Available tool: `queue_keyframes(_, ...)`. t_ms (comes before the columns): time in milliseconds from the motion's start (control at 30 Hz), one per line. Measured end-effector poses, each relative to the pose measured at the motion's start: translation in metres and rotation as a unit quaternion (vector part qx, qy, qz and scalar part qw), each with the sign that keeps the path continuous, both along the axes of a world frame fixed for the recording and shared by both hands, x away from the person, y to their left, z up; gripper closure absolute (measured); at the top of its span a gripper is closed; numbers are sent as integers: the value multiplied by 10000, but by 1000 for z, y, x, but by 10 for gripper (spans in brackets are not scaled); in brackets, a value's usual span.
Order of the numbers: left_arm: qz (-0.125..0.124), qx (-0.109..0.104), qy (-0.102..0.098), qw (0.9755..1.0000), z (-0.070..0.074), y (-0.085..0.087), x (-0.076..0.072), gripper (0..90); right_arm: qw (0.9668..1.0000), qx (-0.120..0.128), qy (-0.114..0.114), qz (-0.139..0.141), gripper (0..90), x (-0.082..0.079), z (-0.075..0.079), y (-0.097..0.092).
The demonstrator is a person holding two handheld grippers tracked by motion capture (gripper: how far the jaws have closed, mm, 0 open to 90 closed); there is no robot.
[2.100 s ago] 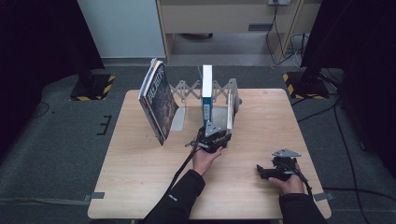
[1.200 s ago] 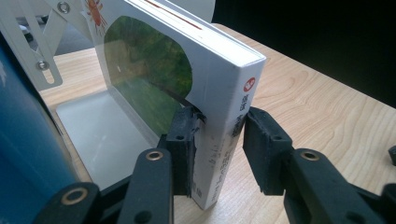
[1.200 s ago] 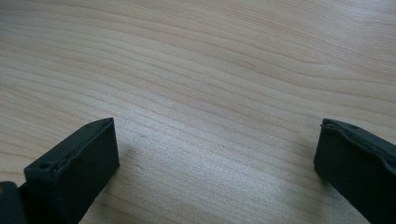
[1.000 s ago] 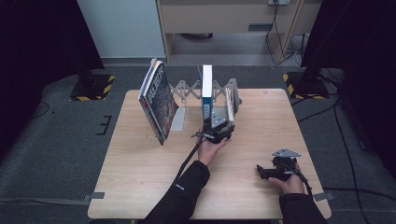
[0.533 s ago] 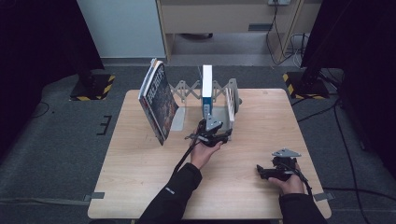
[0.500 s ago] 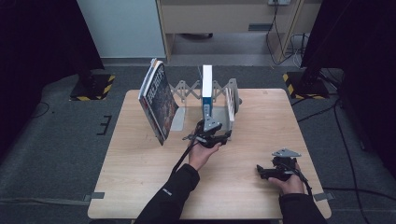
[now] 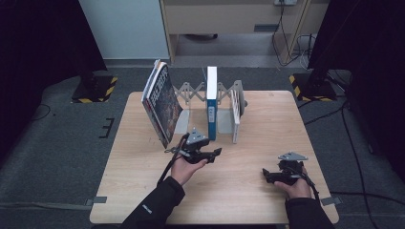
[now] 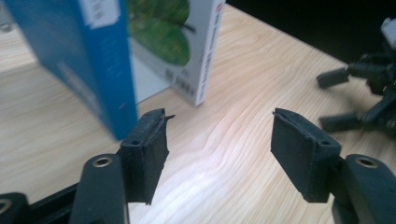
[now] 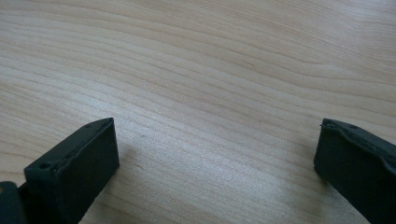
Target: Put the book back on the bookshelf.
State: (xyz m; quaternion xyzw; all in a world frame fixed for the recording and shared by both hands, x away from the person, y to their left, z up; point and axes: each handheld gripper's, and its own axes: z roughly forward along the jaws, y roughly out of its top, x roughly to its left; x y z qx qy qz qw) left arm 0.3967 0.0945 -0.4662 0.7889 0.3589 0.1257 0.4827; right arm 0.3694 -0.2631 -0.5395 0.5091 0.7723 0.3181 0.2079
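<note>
High view: the left tool [image 7: 214,153] sits just in front of the blue book [image 7: 211,102], which stands upright in the rack [image 7: 191,90]. Its jaws have just been opening and hold nothing, so the placing looks done. Next it likely needs another book. A second ago it was up at the book. The right tool [image 7: 267,175] rests agape on the table [image 7: 239,191].

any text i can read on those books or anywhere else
None can be read.
Blue book: white spine label and faint lettering, blurred.
White book: spine print and a small red mark, too blurred.
Leaning book: cover title too small.
Left gripper, jaws open on nothing: no marking.
</note>
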Motion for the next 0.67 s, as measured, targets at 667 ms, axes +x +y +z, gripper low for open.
queue_keyframes(667,507,756,752,9930,-37,114,-32,199,10000,3,2,-5,3,0,0,0)
